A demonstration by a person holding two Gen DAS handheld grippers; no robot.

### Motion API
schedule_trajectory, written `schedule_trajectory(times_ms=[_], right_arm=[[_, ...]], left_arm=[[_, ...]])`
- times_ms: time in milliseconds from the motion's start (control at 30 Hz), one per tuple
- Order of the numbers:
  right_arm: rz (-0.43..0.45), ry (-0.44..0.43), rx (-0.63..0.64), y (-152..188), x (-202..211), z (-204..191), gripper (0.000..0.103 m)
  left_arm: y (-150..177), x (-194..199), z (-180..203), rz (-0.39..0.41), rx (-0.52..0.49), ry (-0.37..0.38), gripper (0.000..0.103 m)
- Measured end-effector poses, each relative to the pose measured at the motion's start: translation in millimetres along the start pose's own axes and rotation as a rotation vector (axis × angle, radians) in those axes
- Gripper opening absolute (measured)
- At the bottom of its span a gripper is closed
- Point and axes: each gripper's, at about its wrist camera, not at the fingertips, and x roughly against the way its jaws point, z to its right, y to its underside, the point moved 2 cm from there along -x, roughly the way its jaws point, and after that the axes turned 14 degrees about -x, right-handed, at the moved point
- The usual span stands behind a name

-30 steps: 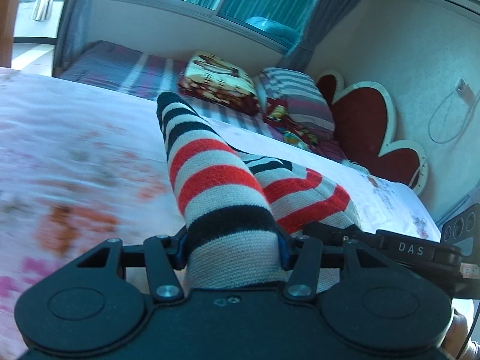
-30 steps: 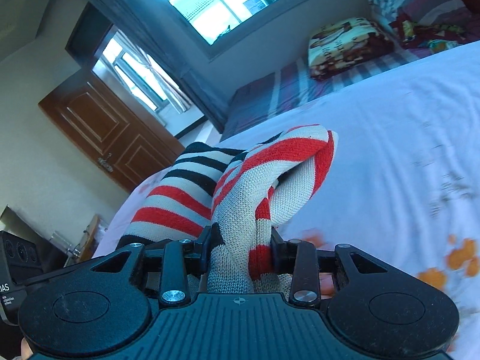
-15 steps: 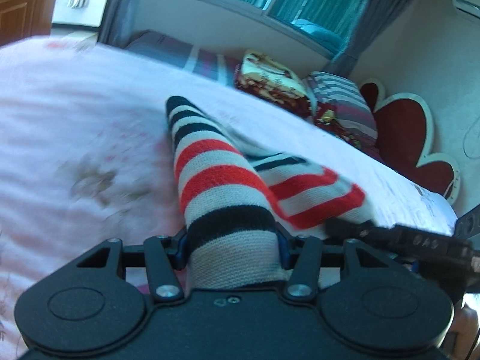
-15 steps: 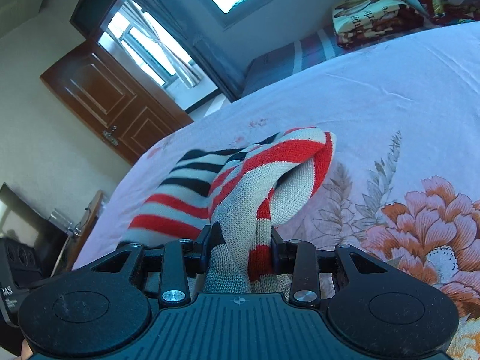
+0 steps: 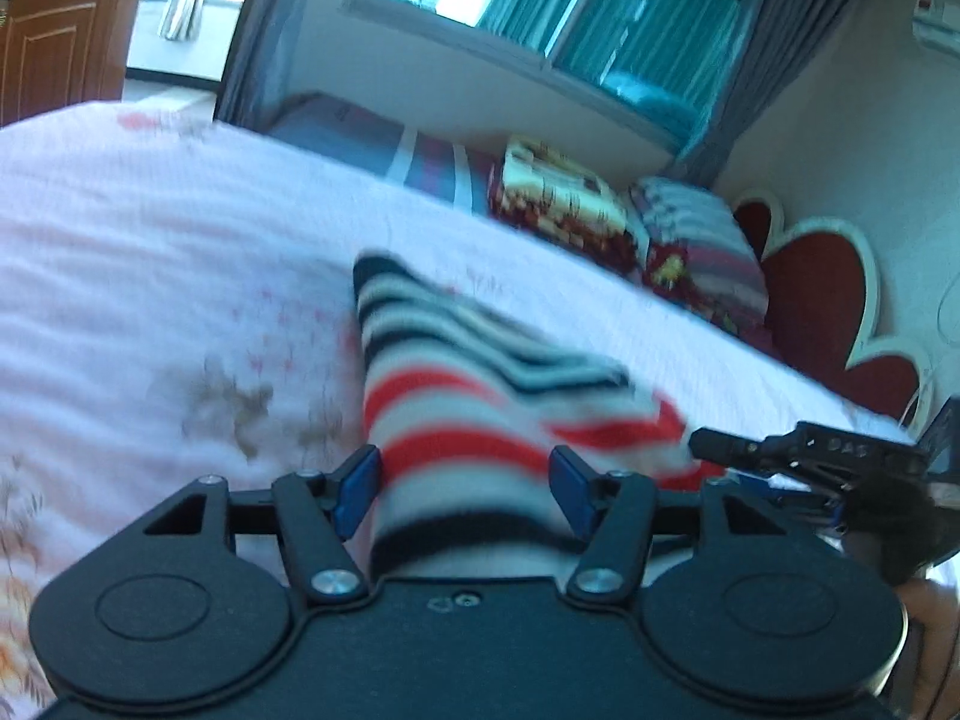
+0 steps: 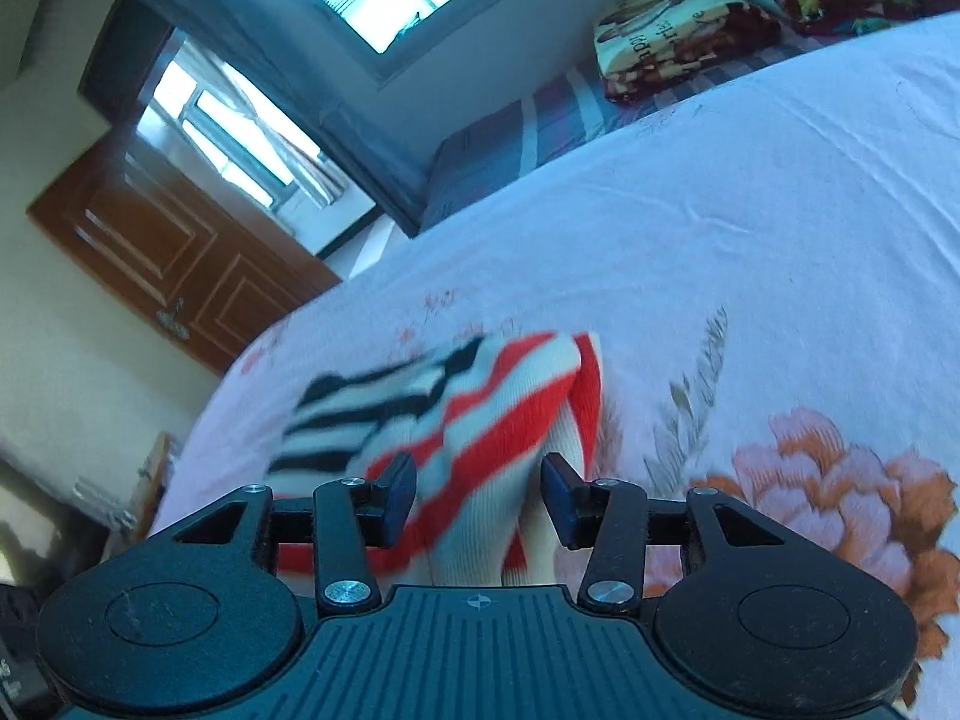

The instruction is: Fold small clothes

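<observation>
Both jaws are opening right now! On the left hand-held gripper, the blue pads stand off the striped knit garment, which lies loose between them on the bed. Same story on the right hand-held gripper: its pads are parted, fabric between them, a gap showing on the right-hand side.

The left wrist view gives us what the other doesn't: the right tool itself at the frame's right edge, a red heart-shaped headboard and an air conditioner high on the wall. Lettering on that right tool is too blurred to read.

The right wrist view answers with a big orange-and-pink flower print on the bedsheet and the full brown panelled door.

The garment: a ribbed knit, off-white with red bands near the jaws and black bands further out, bunched and doubled over, blurred with motion. It sits on the pale floral sheet, right in front of both tools.

A folded printed blanket rests beyond the bed; there is writing on it, not legible.
</observation>
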Motion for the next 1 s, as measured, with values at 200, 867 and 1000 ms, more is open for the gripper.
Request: schedule_trajectory(times_ms=[200, 867, 1000], right_arm=[[-0.016, 0.109, 0.058, -11, -30, -8, 0.038], [-0.036, 0.154, 0.177, 68, 45, -7, 0.035], [0.002, 0.216, 0.18, 81, 48, 5, 0.035]], left_arm=[[-16, -30, 4, -0.055, -0.048, -0.047, 0.06], [28, 8, 17, -0.11, -0.089, -0.054, 0.066], [34, 9, 17, -0.119, -0.061, -0.04, 0.067]])
